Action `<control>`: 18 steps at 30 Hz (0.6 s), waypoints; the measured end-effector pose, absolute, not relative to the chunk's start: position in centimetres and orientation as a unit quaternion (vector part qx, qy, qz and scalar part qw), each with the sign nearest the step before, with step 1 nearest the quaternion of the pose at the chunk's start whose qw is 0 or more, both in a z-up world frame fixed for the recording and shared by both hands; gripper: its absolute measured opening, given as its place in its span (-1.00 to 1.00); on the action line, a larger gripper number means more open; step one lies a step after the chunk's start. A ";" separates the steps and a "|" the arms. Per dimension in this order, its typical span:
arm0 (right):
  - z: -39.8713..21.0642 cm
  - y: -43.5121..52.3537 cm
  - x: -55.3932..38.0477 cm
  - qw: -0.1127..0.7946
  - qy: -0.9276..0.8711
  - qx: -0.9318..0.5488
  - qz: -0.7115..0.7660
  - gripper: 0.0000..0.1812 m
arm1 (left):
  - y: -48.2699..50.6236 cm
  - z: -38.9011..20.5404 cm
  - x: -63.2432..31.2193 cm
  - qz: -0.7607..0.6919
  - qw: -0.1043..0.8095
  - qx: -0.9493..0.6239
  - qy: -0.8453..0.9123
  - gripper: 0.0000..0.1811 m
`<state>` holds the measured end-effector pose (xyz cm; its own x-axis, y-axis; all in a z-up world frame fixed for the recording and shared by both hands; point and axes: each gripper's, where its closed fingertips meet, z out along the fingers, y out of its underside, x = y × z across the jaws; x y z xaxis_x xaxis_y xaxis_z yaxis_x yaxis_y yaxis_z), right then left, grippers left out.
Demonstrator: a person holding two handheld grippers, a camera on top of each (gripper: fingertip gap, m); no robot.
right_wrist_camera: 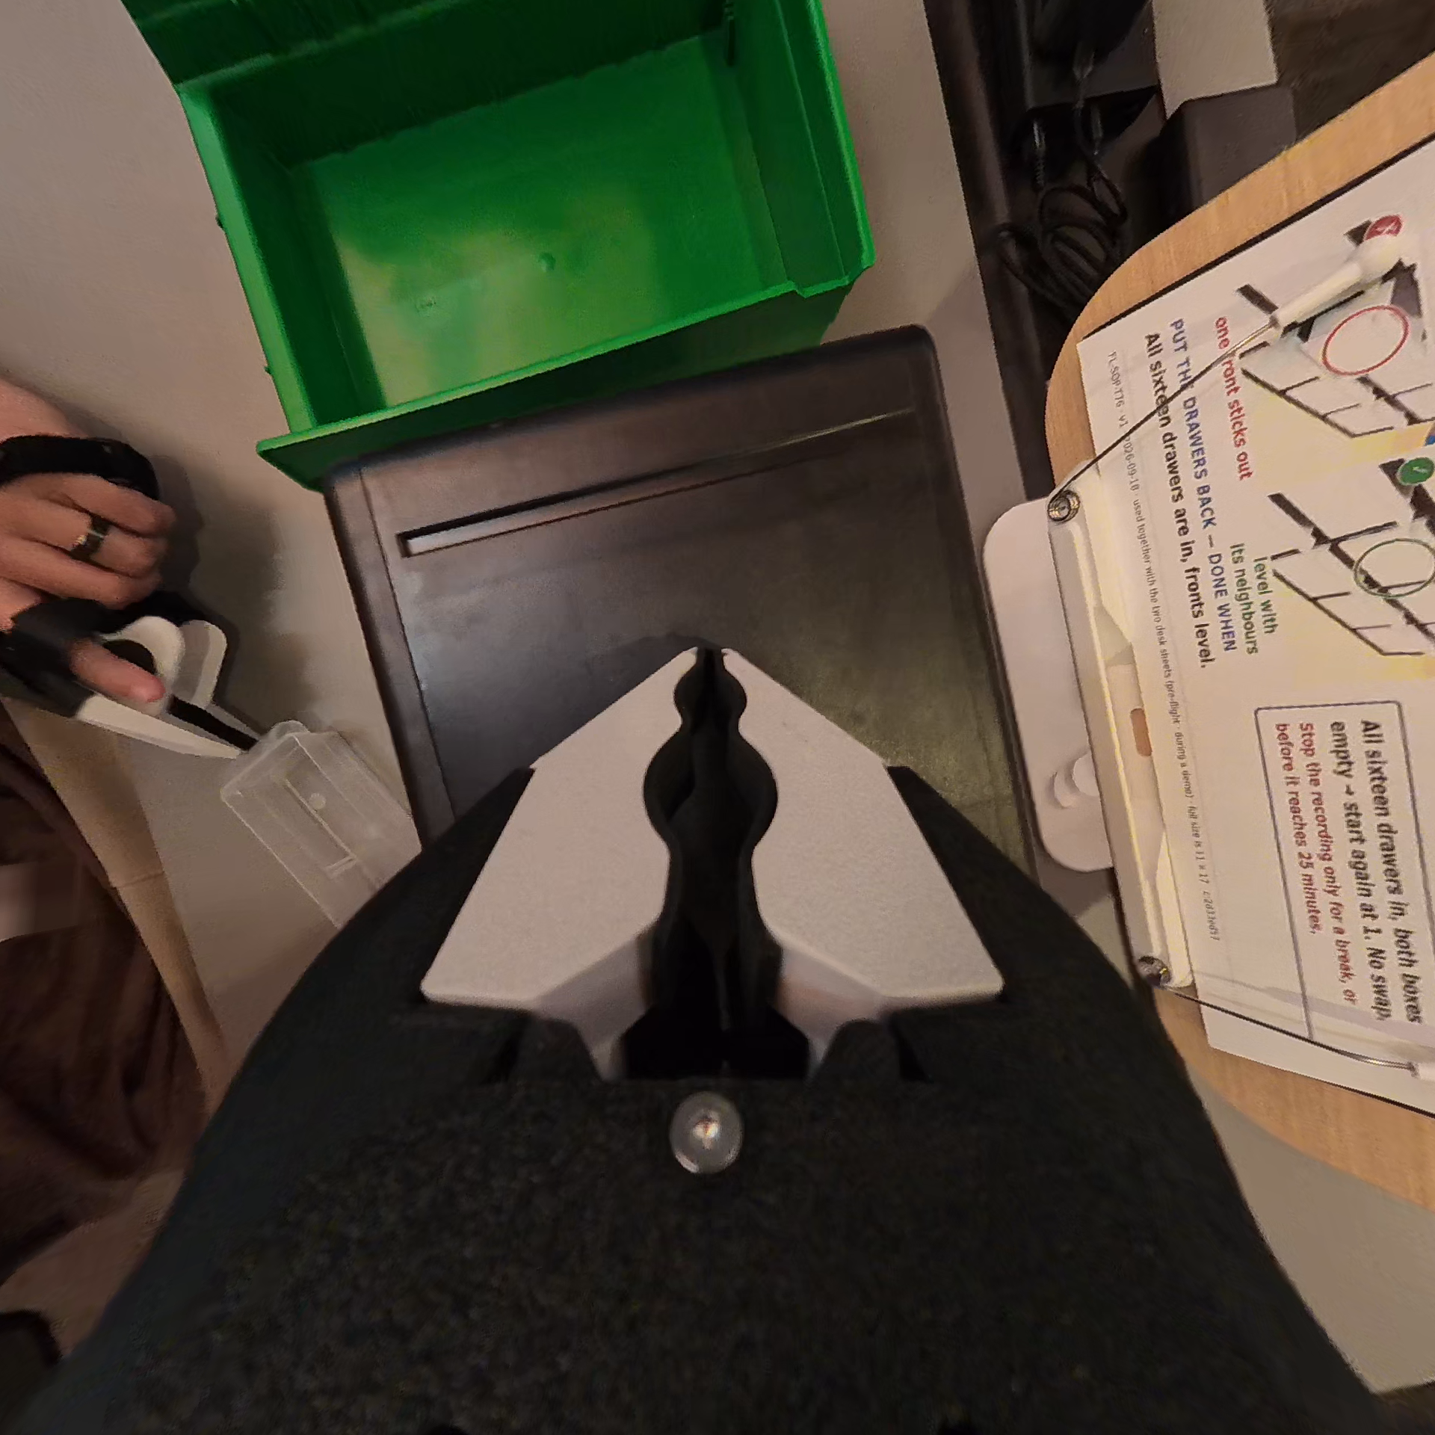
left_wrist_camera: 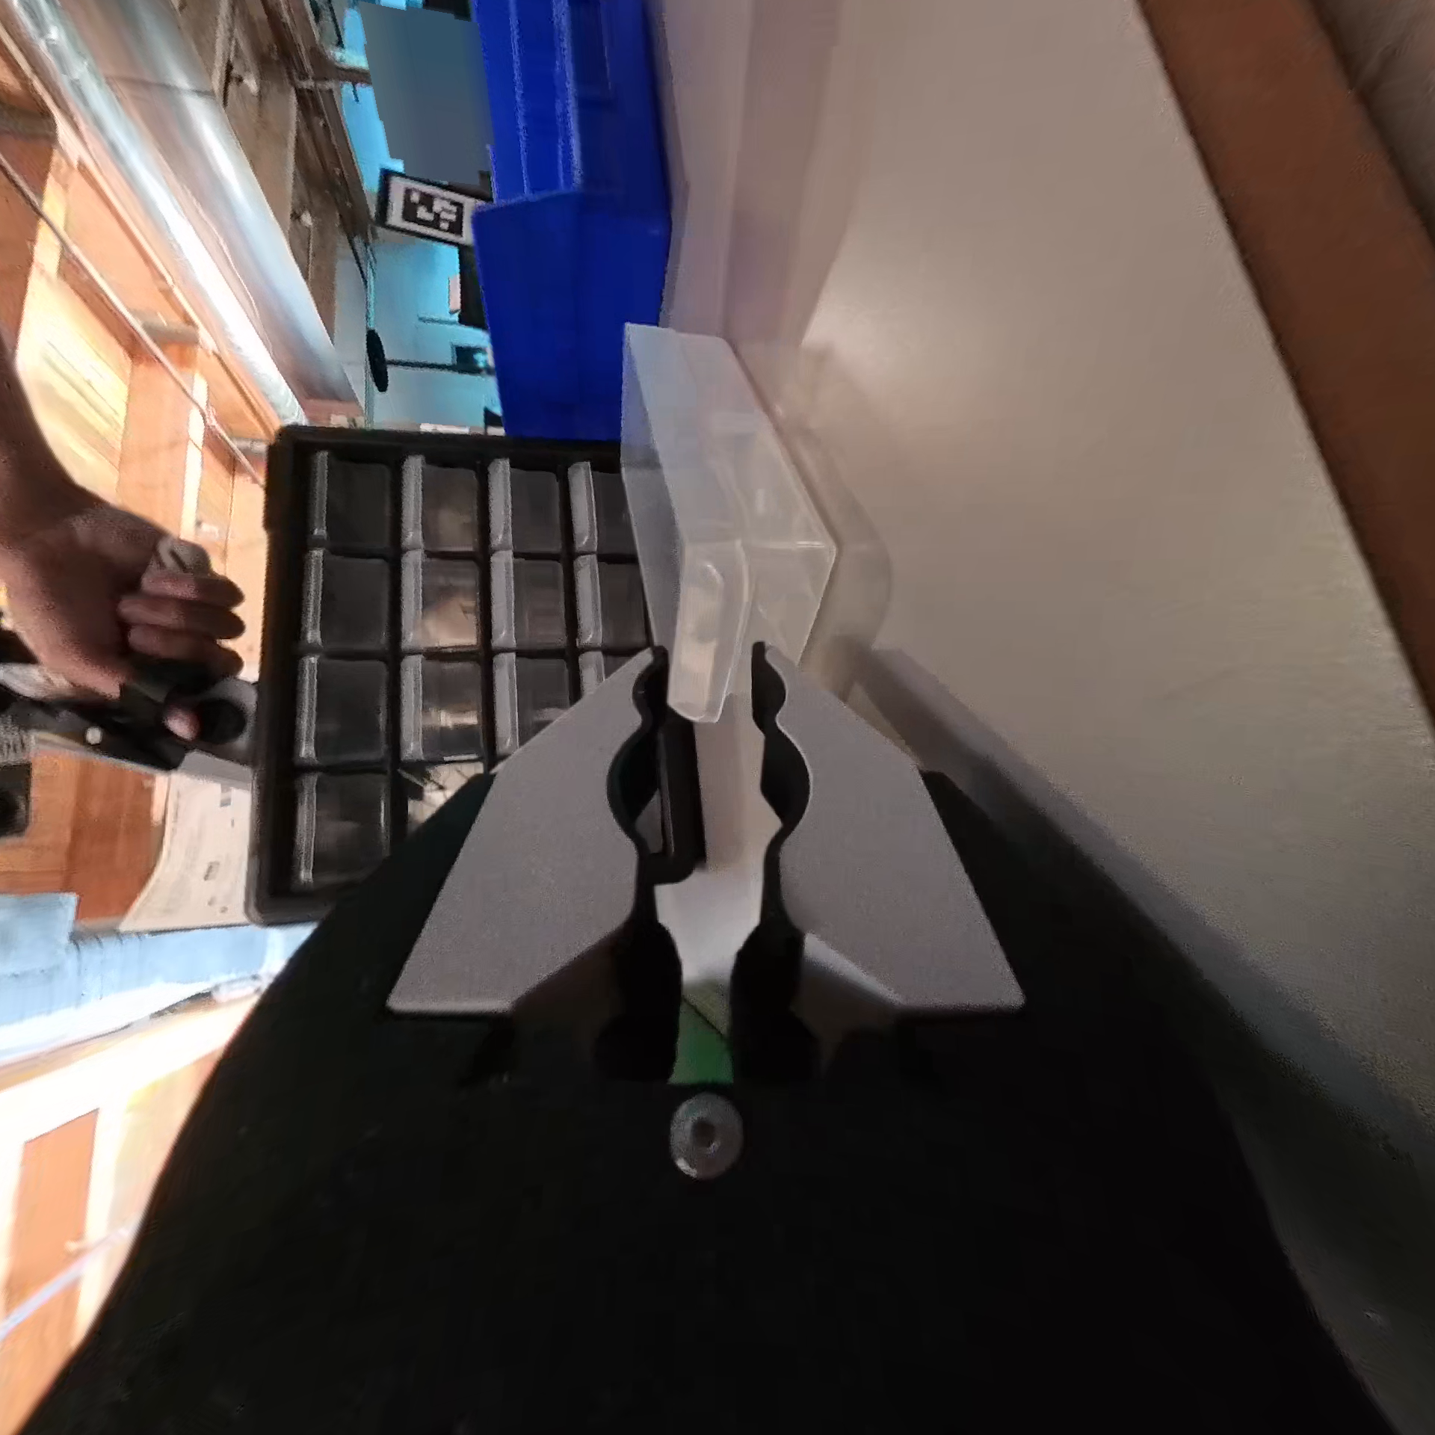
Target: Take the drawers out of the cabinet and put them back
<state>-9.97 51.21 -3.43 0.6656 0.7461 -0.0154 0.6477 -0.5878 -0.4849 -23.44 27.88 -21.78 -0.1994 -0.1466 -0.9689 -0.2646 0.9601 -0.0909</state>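
Observation:
The black drawer cabinet (left_wrist_camera: 349, 621) stands on the pale table with several clear drawers in its front. In the right wrist view I see its dark top (right_wrist_camera: 660, 543) from above. My left gripper (left_wrist_camera: 708, 668) is turned on its side, and its fingertips close on the handle lip of a clear plastic drawer (left_wrist_camera: 722, 528). That drawer is out of the cabinet, just left of it. From the right wrist view the same drawer (right_wrist_camera: 310, 807) lies low by the table, with the left gripper (right_wrist_camera: 233, 738) at its end. My right gripper (right_wrist_camera: 708, 656) is shut and empty over the cabinet top.
A green bin (right_wrist_camera: 543, 233), empty, sits behind the cabinet. Blue bins (left_wrist_camera: 575, 233) stand beyond the drawer. An instruction sheet on a white stand (right_wrist_camera: 1281, 621) rests on a round wooden table to the right. A hand (right_wrist_camera: 85, 543) holds the left gripper.

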 end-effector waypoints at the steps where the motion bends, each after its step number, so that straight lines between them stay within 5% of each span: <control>1: -3.4 51.2 -10.0 0.233 -0.400 -0.880 0.103 -1.00 | 28.0 -21.5 -23.6 0.040 0.620 -0.147 0.769 -0.75; 3: -3.0 50.3 -10.9 0.239 -0.405 -0.874 0.125 -1.00 | 28.4 -20.9 -24.1 0.026 0.621 -0.185 0.761 -0.67; 6: -1.7 48.3 -12.4 0.254 -0.406 -0.863 0.161 -0.65 | 29.3 -19.2 -25.2 -0.012 0.621 -0.278 0.733 -0.62; 10: -1.2 44.1 -13.3 0.290 -0.437 -0.834 0.173 -0.51 | 29.8 -19.0 -26.3 -0.135 0.518 -0.500 0.681 -0.60; 18: -9.3 31.9 -14.6 0.248 -0.518 -0.795 0.194 -0.23 | 28.4 -18.7 -27.4 -0.290 0.381 -0.712 0.514 -0.35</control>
